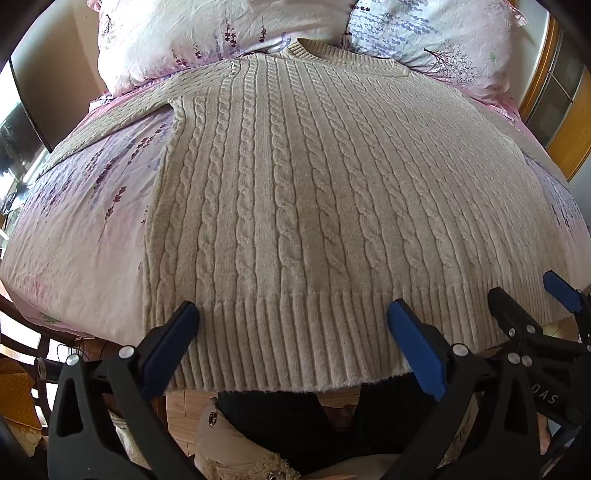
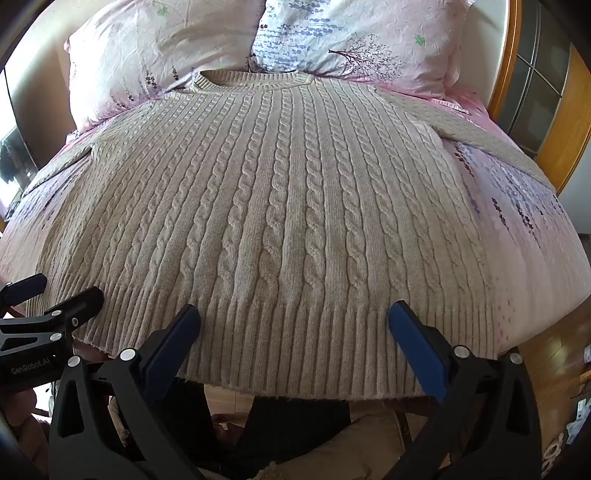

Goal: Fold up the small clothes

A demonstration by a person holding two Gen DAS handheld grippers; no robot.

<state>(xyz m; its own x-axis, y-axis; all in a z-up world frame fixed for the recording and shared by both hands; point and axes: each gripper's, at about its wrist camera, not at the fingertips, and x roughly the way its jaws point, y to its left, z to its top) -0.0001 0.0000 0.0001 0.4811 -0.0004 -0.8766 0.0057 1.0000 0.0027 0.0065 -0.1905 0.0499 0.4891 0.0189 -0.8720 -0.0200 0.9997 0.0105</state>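
Observation:
A cream cable-knit sweater (image 1: 295, 192) lies flat and face up on the bed, collar far, ribbed hem hanging over the near edge; it also shows in the right wrist view (image 2: 280, 221). Its sleeves spread out to both sides. My left gripper (image 1: 293, 317) is open, its blue-padded fingers (image 1: 173, 343) wide apart over the hem's left part. My right gripper (image 2: 293, 321) is open over the hem's right part, and shows at the right edge of the left wrist view (image 1: 528, 291). The left gripper shows at the left edge of the right wrist view (image 2: 55, 295). Neither holds anything.
The bed sheet (image 1: 85, 221) is pink with a lavender print. Two floral pillows (image 1: 207, 33) (image 2: 354, 40) lie behind the collar. A wooden headboard or cabinet (image 2: 546, 122) stands at the right. The person's dark trousers (image 1: 295, 417) are below the hem.

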